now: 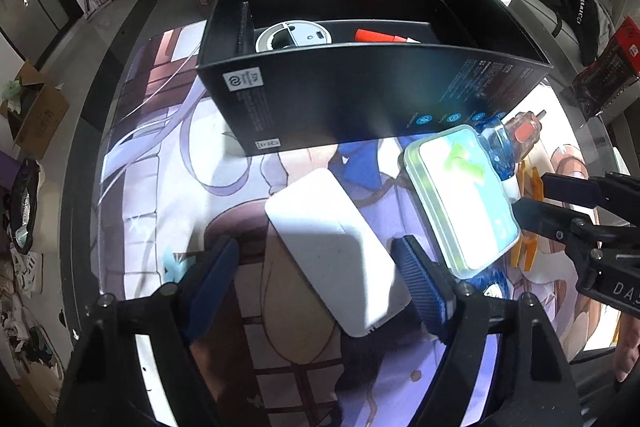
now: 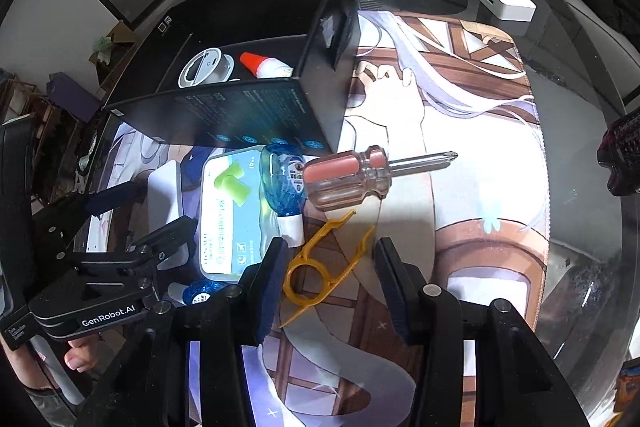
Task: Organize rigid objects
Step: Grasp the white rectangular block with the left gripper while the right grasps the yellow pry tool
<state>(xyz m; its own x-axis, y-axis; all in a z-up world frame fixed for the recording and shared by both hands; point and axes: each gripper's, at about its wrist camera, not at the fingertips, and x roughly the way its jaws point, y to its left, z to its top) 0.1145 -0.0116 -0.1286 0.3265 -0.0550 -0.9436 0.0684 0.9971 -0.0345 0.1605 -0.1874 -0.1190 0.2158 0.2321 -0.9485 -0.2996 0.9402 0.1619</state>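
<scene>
Left side of the printed mat [image 2: 472, 211]: the white flat box [image 1: 332, 255] lies directly beneath the left gripper [image 1: 320, 267], between its two fingers. Its long axis runs diagonally, from the mat's middle toward the near edge, so the fingers straddle its short width. The jaws stand apart; the pads are close to the box's sides but do not visibly press on it. This hand is plainly the nearer one to the box.

Centre: the black carton [image 1: 372, 67] stands open toward the mat's far edge and already holds a round white device [image 1: 294, 37] and a red-capped bottle [image 2: 264, 65]. Judged the destination for the remaining items.

Right of the white box: a green-lidded tin [image 1: 460, 203], with a blue tape dispenser [image 2: 280, 179] touching its right side, then a clear-handled screwdriver [image 2: 360, 171] whose shaft points toward the mat's right edge.

Right side: the right gripper [image 2: 332, 287] hovers partly open, empty, over a yellow plastic tool [image 2: 316, 275] lying between its fingers, untouched.
</scene>
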